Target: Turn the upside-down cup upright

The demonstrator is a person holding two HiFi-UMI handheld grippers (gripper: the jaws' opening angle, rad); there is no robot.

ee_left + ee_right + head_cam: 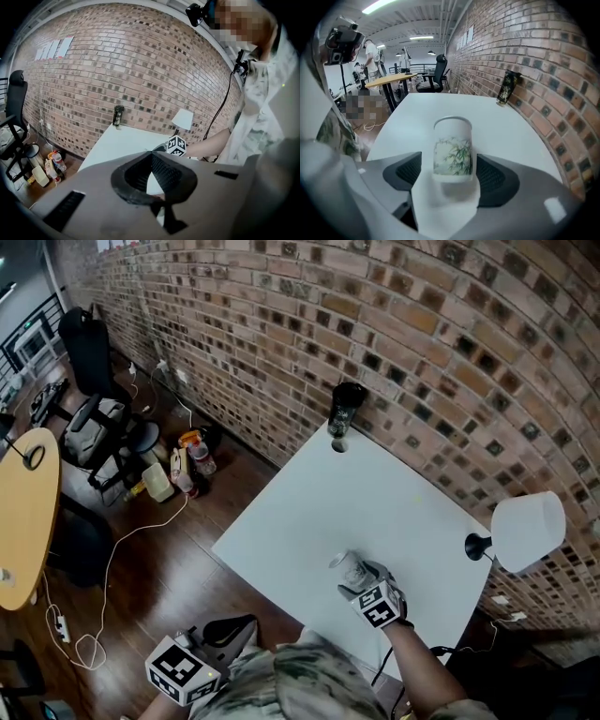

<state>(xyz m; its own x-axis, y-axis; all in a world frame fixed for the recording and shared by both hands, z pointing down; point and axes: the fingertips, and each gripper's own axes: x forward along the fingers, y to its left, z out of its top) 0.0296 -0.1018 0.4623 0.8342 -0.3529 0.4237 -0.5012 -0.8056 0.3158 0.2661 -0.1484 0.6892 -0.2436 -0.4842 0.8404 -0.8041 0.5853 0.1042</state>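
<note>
The right gripper (450, 171) sits open around a bamboo-printed cup (452, 146) standing on the white table (436, 105), jaws flanking it. The left gripper (151, 158) hangs closed and empty off the table's edge.

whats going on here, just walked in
A person stands at a white table with a tool in each hand. The right tool has its jaws open on either side of a white cup with a bamboo print, standing on end, not yet clamped. Which way up it is I cannot tell. The left tool is shut and empty, held low, off the table's near edge.
</note>
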